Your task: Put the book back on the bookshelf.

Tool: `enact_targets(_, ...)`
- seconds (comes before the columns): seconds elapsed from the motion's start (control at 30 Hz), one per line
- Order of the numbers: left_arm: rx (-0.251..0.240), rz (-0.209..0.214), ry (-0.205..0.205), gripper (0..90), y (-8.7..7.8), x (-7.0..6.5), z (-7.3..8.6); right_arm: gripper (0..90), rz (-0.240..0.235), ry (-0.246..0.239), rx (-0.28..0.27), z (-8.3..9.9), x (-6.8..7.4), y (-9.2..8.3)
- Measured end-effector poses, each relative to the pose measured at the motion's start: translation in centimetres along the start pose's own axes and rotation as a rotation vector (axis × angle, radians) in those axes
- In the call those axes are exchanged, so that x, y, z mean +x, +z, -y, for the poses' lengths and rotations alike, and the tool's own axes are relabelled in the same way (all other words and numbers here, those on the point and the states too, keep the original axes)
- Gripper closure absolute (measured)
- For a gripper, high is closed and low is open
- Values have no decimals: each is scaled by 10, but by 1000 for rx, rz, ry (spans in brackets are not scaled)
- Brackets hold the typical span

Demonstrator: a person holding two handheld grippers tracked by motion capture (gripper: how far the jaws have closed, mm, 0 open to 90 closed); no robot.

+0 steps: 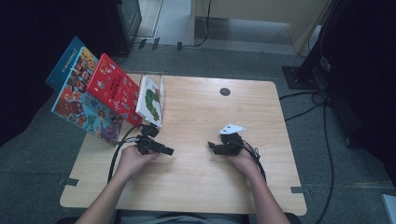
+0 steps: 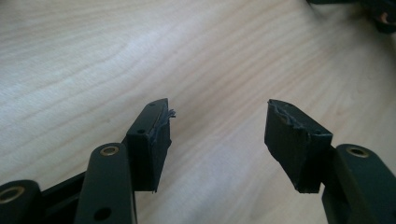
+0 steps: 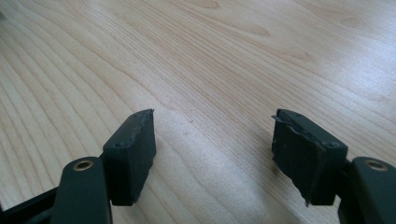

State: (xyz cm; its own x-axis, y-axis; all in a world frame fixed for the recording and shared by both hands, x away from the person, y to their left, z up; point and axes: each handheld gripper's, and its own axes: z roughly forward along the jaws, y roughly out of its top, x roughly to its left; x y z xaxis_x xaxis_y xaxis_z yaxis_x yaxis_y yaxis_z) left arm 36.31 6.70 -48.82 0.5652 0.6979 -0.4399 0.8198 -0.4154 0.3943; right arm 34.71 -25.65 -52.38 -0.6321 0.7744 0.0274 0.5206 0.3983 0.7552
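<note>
Both grippers rest low over the bare wooden table (image 1: 196,182), each held in one of the person's hands. My left gripper (image 1: 168,151) points right toward the table's middle; its jaws stand open with only wood grain between them (image 2: 217,116). My right gripper (image 1: 211,146) points left, facing the other, with a grey three-cornered plate (image 1: 232,129) on top. Its jaws are open too, empty over the table (image 3: 212,126). A gap of bare table separates the two grippers. Part of the right gripper (image 2: 383,14) peeks in at the top right corner of the left gripper view.
Several colourful picture books (image 1: 112,88) stand propped in a clear rack at the table's back left, just behind my left hand. A small round dark hole (image 1: 225,92) sits near the back edge. Cables (image 1: 116,154) trail from both grippers toward the front.
</note>
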Motion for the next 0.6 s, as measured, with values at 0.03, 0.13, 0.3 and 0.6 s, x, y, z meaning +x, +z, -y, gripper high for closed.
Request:
enact_targets(0.03, -22, 9, -3, 420, 3, 2, 3, 304, 1, 0, 0, 0, 0, 0)
enact_targets(0.13, -27, 24, -4, 423, 3, 3, 4, 304, 2, -5, 1, 0, 1, 0)
enact_targets(0.3, -40, 22, 9, 423, 3, 3, 6, 304, 2, -5, 0, 0, 1, 0)
enact_targets(0.6, -56, 22, 17, 422, 3, 2, 10, 304, 3, -4, 0, 0, 1, 0)
